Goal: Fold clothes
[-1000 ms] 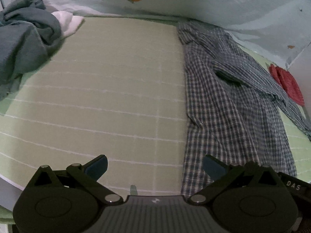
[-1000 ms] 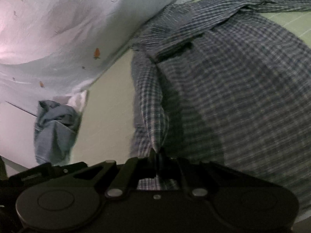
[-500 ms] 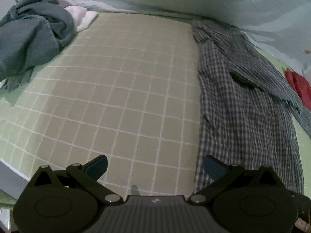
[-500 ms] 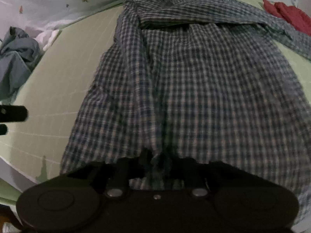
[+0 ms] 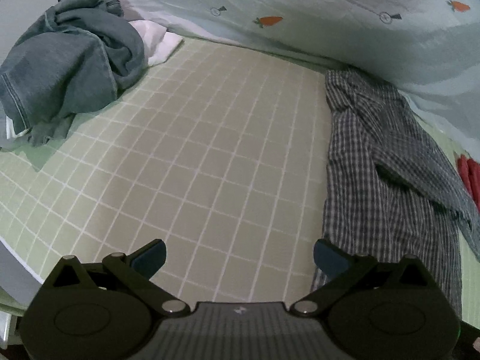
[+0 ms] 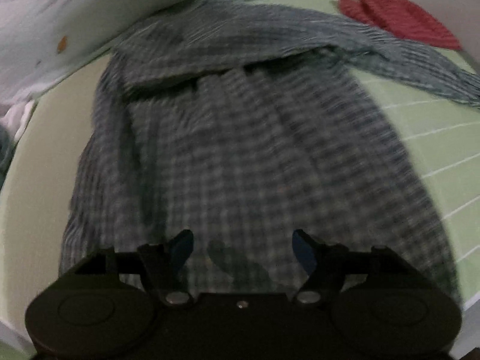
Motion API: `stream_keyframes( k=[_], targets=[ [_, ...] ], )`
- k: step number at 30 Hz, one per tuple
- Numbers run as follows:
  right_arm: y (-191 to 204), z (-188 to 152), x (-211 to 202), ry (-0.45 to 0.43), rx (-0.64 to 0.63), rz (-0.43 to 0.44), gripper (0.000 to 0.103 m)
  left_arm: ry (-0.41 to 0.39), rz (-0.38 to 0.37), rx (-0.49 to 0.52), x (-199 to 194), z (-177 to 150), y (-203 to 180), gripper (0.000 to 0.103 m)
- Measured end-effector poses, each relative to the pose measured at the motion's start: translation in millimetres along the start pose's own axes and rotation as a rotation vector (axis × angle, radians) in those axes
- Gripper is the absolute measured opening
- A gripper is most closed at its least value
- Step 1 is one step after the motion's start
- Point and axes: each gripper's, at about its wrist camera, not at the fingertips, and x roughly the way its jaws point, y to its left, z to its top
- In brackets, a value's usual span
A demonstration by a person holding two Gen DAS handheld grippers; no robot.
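My plaid shirt (image 6: pixel 246 156) lies spread lengthwise on the green checked sheet (image 5: pixel 192 162), barely folded, with a sleeve trailing off; my right gripper (image 6: pixel 243 249) is opening empty above its hem, my left gripper (image 5: pixel 240 255) spread, holding nothing.

2 wrist views angled down, sharing checked shirt (image 5: pixel 387 180), right blurred

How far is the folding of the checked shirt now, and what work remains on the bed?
Done: the checked shirt lies lengthwise on the green grid sheet, one sleeve across its top. In hand: nothing; the right gripper is opening above the hem with no cloth between its fingers, and the left gripper is open over bare sheet. Left: finishing this shirt, then the crumpled blue-grey pile.
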Motion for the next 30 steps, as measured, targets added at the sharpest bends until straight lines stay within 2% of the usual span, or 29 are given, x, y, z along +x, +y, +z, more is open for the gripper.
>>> stream_keyframes(
  k=[5, 12, 18, 22, 24, 27, 29, 30],
  targets=[
    [-32.6, 25.4, 3.9, -0.044, 0.099, -0.044, 0.078, -0.007, 0.006, -0.020, 11.5, 16.4, -13.1, 0.103],
    [-76.4, 69.2, 15.2, -0.125, 0.201, -0.078, 0.092, -0.009, -0.017, -0.018, 39.5, 50.8, -41.9, 0.103],
    [-115.0, 129.2, 25.2, -0.218, 0.243, -0.074, 0.095, 0.017, -0.093, -0.054, 82.2, 108.0, -74.3, 0.103],
    [-141.4, 168.8, 35.8, -0.259, 0.244, -0.082, 0.099, -0.003, -0.110, -0.028, 111.1, 152.0, -105.2, 0.103],
    [-153.6, 184.6, 48.0, -0.260, 0.251, -0.098, 0.099, 0.003, -0.127, -0.026, 129.5, 172.1, -118.7, 0.103],
    [-169.2, 203.6, 68.1, -0.243, 0.271, -0.112, 0.099, 0.022, -0.151, -0.088, 163.4, 198.0, -130.3, 0.103],
    [-178.0, 214.3, 82.0, -0.220, 0.282, -0.122, 0.093, 0.037, -0.159, -0.129, 186.3, 213.2, -136.0, 0.102],
    [-181.4, 218.5, 89.2, -0.202, 0.286, -0.128, 0.082, 0.044, -0.153, -0.142, 197.5, 218.9, -137.5, 0.102]
  ],
)
